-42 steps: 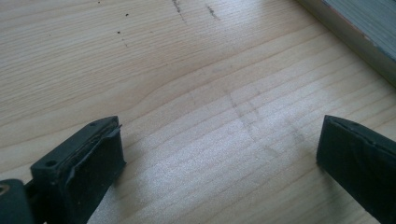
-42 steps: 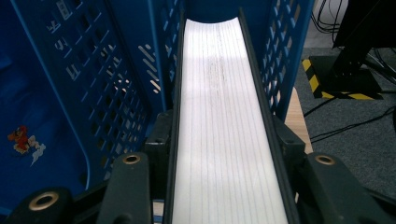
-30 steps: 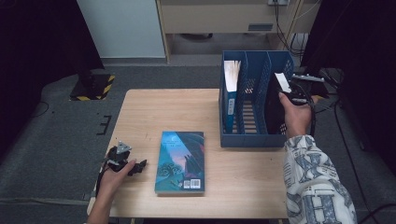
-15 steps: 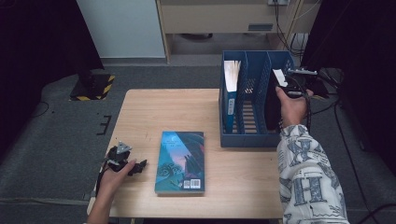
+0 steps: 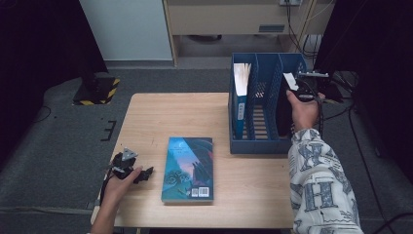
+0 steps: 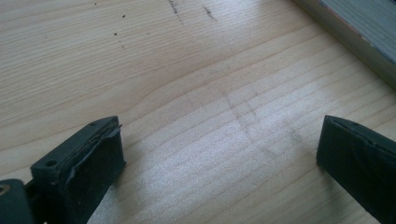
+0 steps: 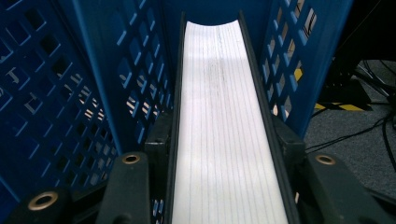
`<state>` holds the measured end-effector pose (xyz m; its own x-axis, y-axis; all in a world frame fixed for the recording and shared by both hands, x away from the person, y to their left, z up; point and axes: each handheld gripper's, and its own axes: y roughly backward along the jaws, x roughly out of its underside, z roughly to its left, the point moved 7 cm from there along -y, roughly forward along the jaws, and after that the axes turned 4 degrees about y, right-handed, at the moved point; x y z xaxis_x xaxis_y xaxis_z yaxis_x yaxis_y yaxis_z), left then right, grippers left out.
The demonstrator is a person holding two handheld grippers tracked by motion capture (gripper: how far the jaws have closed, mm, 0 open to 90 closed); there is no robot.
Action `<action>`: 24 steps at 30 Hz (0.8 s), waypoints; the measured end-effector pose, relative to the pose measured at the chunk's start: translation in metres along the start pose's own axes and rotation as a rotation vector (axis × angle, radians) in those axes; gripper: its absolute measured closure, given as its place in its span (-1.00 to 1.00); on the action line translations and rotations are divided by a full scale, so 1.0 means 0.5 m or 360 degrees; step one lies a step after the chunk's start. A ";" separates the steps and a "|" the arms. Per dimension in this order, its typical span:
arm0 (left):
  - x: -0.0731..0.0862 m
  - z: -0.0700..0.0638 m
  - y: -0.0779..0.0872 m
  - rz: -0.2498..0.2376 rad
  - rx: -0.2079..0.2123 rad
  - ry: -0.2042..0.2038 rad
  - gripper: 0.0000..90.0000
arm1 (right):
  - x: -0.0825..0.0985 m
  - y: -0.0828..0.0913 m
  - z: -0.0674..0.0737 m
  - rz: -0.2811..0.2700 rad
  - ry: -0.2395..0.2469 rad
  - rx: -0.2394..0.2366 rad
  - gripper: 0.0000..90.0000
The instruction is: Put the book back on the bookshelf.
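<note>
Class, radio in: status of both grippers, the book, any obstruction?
Right gripper shut on dark-covered book in blue plastic file rack, rightmost slot. Left gripper open over wooden table. Nothing blocking.

Blue perforated file rack (image 5: 258, 146); black-covered book (image 7: 229, 116), white pages; teal, seemingly illustrated book (image 5: 189, 168); pale wood table (image 5: 160, 117).

High view looks down over the table (image 5: 146, 112). Left gripper view sits close above that tabletop; right gripper view peers closely into the blue rack (image 7: 93, 93).
</note>
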<state>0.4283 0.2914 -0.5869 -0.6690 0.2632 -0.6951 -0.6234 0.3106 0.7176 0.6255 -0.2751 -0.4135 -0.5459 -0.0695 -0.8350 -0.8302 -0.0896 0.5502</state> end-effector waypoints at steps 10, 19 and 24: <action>-0.001 -0.001 -0.001 0.0001 0.0003 -0.0004 -1.00 | 0.002 0.005 0.011 -0.0006 0.0005 -0.0057 0.07; -0.001 -0.002 -0.002 -0.0002 0.0003 0.0000 -1.00 | 0.015 0.044 0.019 -0.0059 -0.0003 -0.0124 -0.07; -0.002 -0.003 -0.002 -0.0002 0.0003 0.0000 -1.00 | 0.013 0.066 0.030 -0.0085 0.0021 -0.0164 -0.10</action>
<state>0.4289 0.2897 -0.5870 -0.6681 0.2625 -0.6962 -0.6236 0.3128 0.7164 0.5931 -0.2638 -0.4010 -0.4992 -0.0749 -0.8633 -0.8417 -0.1949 0.5036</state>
